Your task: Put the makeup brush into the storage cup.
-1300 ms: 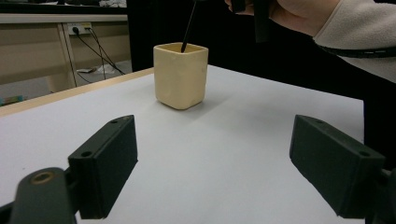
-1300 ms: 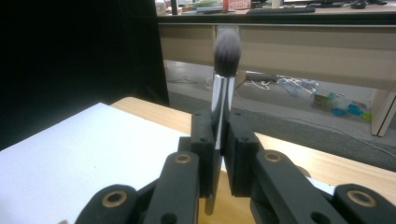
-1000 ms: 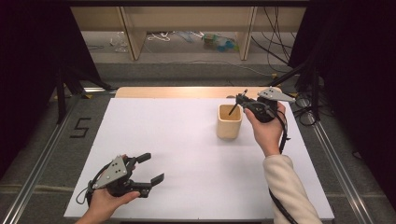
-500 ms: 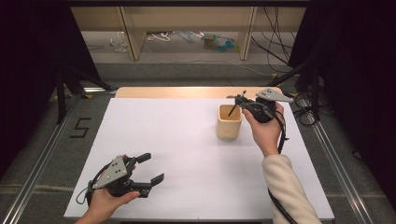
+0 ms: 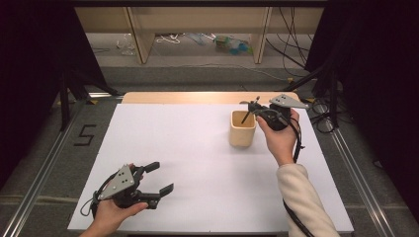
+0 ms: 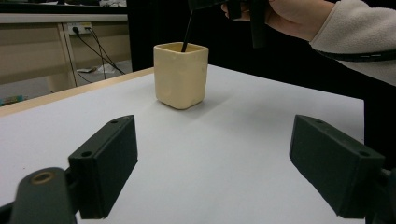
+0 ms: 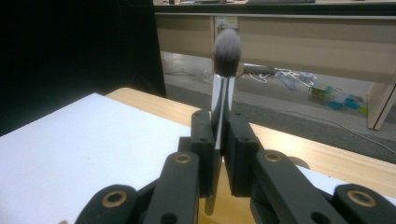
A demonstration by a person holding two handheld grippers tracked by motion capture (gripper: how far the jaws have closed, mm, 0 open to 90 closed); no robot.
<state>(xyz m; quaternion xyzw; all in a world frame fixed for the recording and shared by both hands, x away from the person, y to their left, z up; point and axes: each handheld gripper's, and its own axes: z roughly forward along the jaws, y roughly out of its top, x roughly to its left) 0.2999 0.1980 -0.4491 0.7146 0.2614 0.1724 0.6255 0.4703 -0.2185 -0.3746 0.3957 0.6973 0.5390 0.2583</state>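
Between the earlier pictures and now, almost nothing changes. Your right gripper (image 5: 253,107) tips only a shade above the cup (image 5: 242,129), so the brush (image 7: 223,84) in its fingers leans a touch differently over the cup's mouth. That slight tilt is too small to call a real move.

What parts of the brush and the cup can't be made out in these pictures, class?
- Brush handle's lower end: hidden inside the cup in the high view and left gripper view.
- Cup's inside bottom: hidden by its own walls.
- Brush's middle: covered by the right gripper in the right gripper view.
- Brush head: too small in the high view.
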